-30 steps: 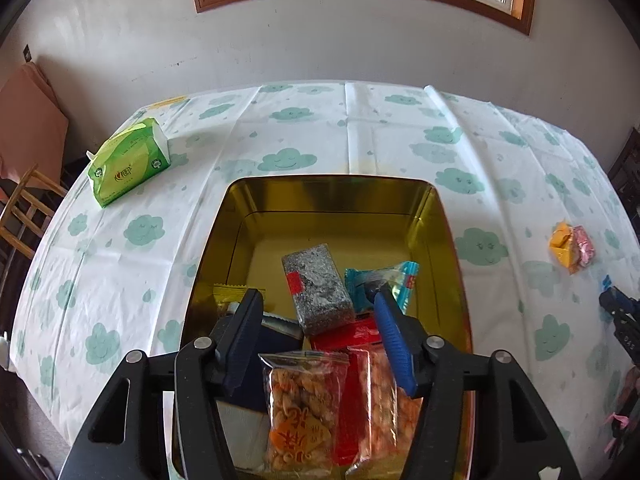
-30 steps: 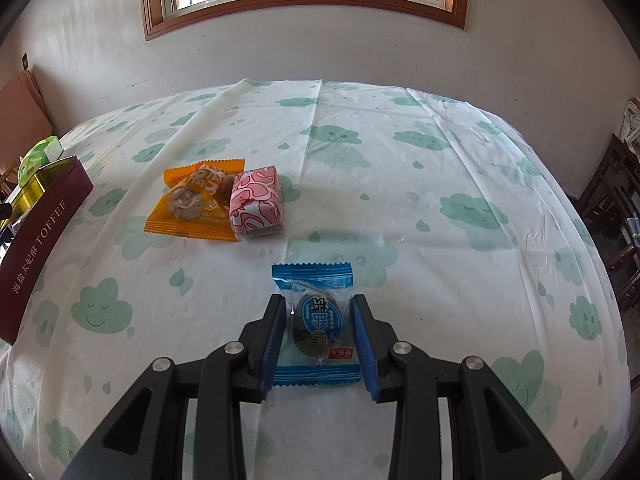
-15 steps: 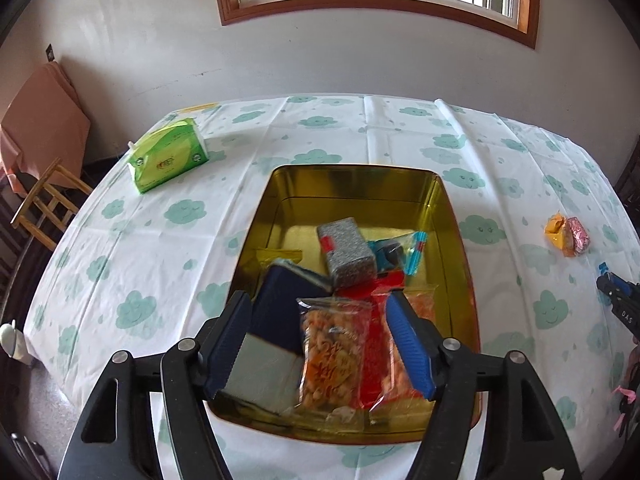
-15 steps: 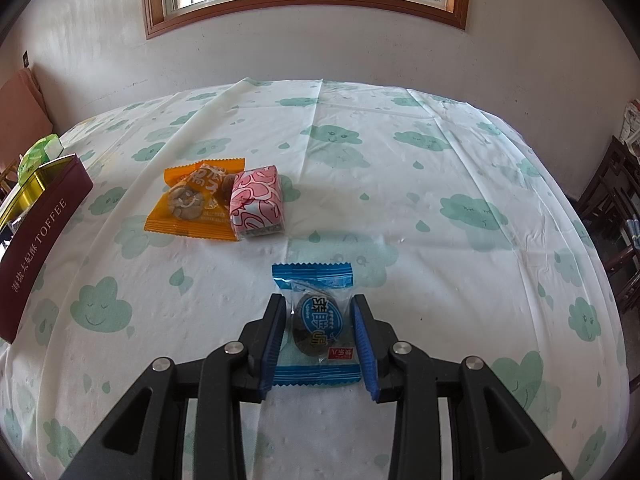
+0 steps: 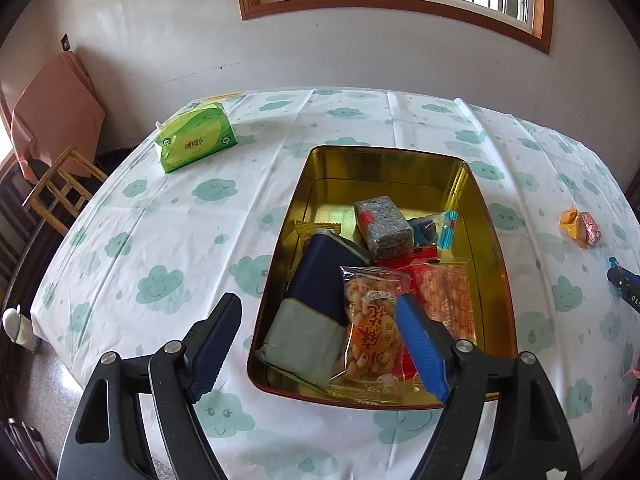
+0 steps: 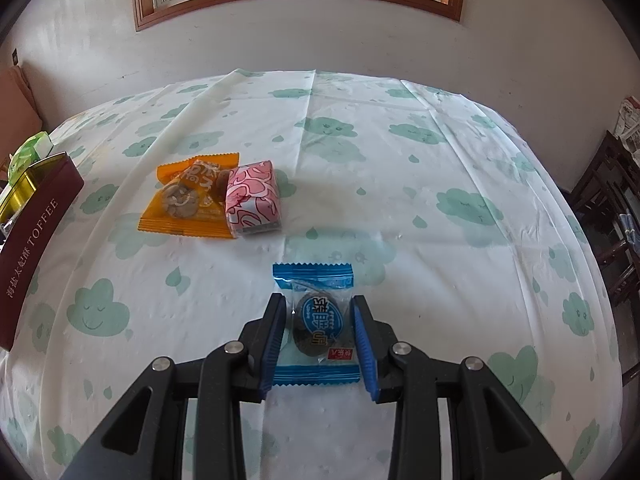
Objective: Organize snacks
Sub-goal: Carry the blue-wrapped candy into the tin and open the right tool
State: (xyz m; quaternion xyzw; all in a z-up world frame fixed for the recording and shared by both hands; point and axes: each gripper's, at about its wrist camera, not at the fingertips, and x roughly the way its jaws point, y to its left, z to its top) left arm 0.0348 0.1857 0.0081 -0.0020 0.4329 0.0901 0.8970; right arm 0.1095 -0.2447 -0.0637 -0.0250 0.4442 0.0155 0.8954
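Observation:
A gold tin (image 5: 384, 160) holds several snacks: a peanut packet (image 5: 372, 320), a navy and grey packet (image 5: 320, 292), a grey speckled block (image 5: 384, 226) and a red packet (image 5: 448, 296). My left gripper (image 5: 318, 346) hovers over the tin's near edge with its jaws opening. The packets lie below and show between the fingers, but the pads touch nothing. On the tablecloth, my right gripper (image 6: 317, 308) is shut on a blue cookie packet (image 6: 316, 320). An orange packet (image 6: 188, 200) and a pink packet (image 6: 252, 200) lie side by side beyond it.
A green tissue pack (image 5: 196, 142) lies at the table's far left. The tin's maroon side (image 6: 36, 240) shows at the left of the right wrist view. A wooden chair (image 5: 60, 188) stands off the left edge, and dark furniture (image 6: 616, 216) off the right.
My left gripper has drawn back from the tin and its fingers have spread wider, leaving the peanut packet lying in the tin. The right gripper and the blue packet have not moved.

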